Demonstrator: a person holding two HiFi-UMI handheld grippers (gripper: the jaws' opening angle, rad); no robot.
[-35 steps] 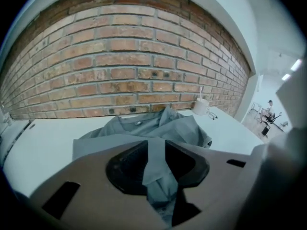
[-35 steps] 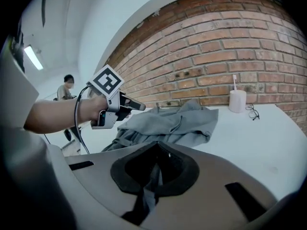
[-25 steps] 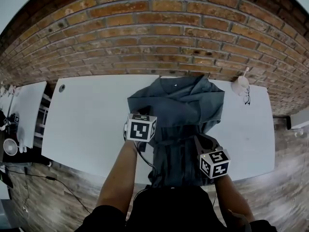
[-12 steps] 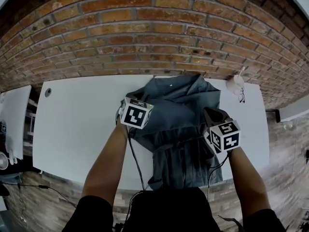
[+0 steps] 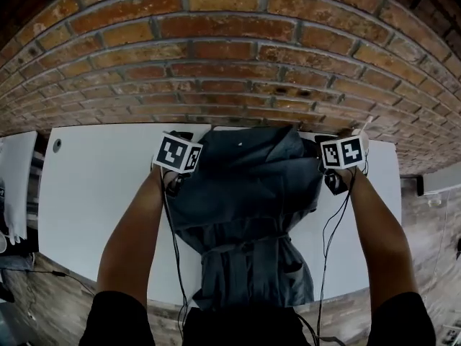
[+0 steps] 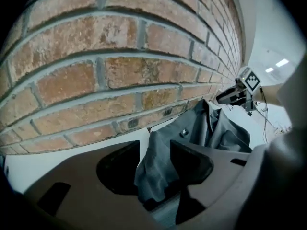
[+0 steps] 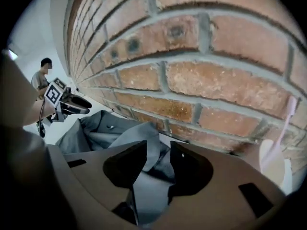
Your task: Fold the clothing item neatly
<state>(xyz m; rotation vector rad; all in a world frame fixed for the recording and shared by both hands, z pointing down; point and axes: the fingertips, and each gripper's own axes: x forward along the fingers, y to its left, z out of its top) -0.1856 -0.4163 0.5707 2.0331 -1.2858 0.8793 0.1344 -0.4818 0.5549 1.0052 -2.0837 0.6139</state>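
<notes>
Shirt, grey, lies spread on the white desk, its collar end by the brick wall and its lower end at the near edge. Left tool and right tool have just been opening at the far corners. Both are released, with cloth loose between their jaws.

Readable text: none in any view.
Left marker cube: black-and-white square pattern, no letters.
Right marker cube: likewise.
</notes>
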